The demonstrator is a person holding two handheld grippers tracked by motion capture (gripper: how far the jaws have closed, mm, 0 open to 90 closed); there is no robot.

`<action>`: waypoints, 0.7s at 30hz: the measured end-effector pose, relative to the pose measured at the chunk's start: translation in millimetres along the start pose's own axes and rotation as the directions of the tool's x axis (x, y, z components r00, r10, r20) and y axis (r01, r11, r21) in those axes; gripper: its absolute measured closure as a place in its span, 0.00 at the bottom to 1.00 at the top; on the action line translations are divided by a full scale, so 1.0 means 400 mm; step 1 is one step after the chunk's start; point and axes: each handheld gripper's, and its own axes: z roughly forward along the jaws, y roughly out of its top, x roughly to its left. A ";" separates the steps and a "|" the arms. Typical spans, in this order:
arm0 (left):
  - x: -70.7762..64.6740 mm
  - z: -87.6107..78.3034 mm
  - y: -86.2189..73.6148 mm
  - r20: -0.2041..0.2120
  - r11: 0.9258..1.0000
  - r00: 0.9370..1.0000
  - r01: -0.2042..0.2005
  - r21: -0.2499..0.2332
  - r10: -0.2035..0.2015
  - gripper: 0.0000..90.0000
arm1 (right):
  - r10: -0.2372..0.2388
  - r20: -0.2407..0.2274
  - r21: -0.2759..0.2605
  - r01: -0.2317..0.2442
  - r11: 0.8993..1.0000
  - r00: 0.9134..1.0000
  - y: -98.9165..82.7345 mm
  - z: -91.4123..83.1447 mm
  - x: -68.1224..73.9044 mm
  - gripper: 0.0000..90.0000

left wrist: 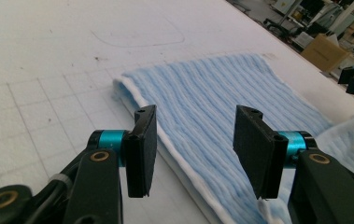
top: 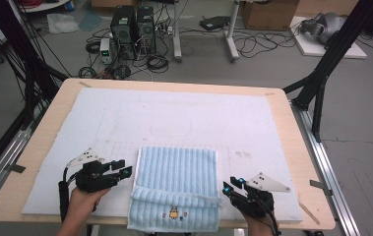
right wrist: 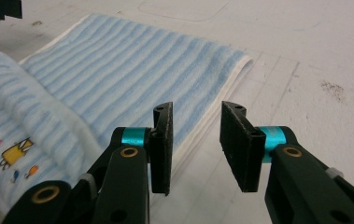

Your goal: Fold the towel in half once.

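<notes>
Jaws released on both sides, nothing between them. Left gripper (top: 123, 170) just beside left edge of blue towel (top: 176, 177), right gripper (top: 229, 187) just beside right edge. Towel at near middle of counter (top: 282, 123), long axis near-to-far, near end bunched over edge; equally close to both.

towel (top: 178, 172): light blue with paler lengthwise stripes; white edging along the sides
towel's near flap (top: 174, 214): small yellow cartoon figure with tiny red and orange marks beside it
mat (top: 125, 118): white, drawn with a faint grey grid and a rounded outline; a few dark specks
bench (top: 302, 162): pale wood rim
left gripper (left wrist: 195, 140): black jaws, turquoise collars, brass-coloured rivets
right gripper (right wrist: 195, 142): black jaws, turquoise collars, brass-coloured rivets
three-cornered plates (top: 271, 183): light grey
floor (top: 361, 113): grey
</notes>
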 end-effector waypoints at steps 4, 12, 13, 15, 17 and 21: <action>0.020 0.035 0.019 0.004 1.000 1.000 -0.002 0.031 0.002 0.61 | 0.001 0.004 0.008 -0.001 1.000 1.000 0.025 0.036 -0.018 0.73; 0.055 0.114 0.048 -0.007 0.995 1.000 -0.006 0.098 0.007 0.66 | 0.018 0.010 0.037 -0.019 0.999 1.000 0.061 0.108 -0.048 0.73; 0.056 0.124 0.048 -0.015 0.993 1.000 -0.015 0.113 0.017 0.67 | 0.019 0.010 0.042 -0.019 0.999 1.000 0.064 0.118 -0.052 0.73; 0.062 0.142 0.047 -0.024 0.991 1.000 -0.012 0.136 0.015 0.67 | 0.021 0.010 0.056 -0.022 0.998 1.000 0.069 0.137 -0.060 0.74; 0.070 0.157 0.044 -0.039 0.988 0.999 -0.008 0.157 0.015 0.68 | 0.024 0.006 0.071 -0.024 0.997 1.000 0.073 0.157 -0.068 0.74; 0.072 0.174 0.043 -0.051 0.984 0.999 0.004 0.179 0.005 0.74 | 0.019 -0.006 0.112 -0.018 0.994 1.000 0.077 0.197 -0.073 0.74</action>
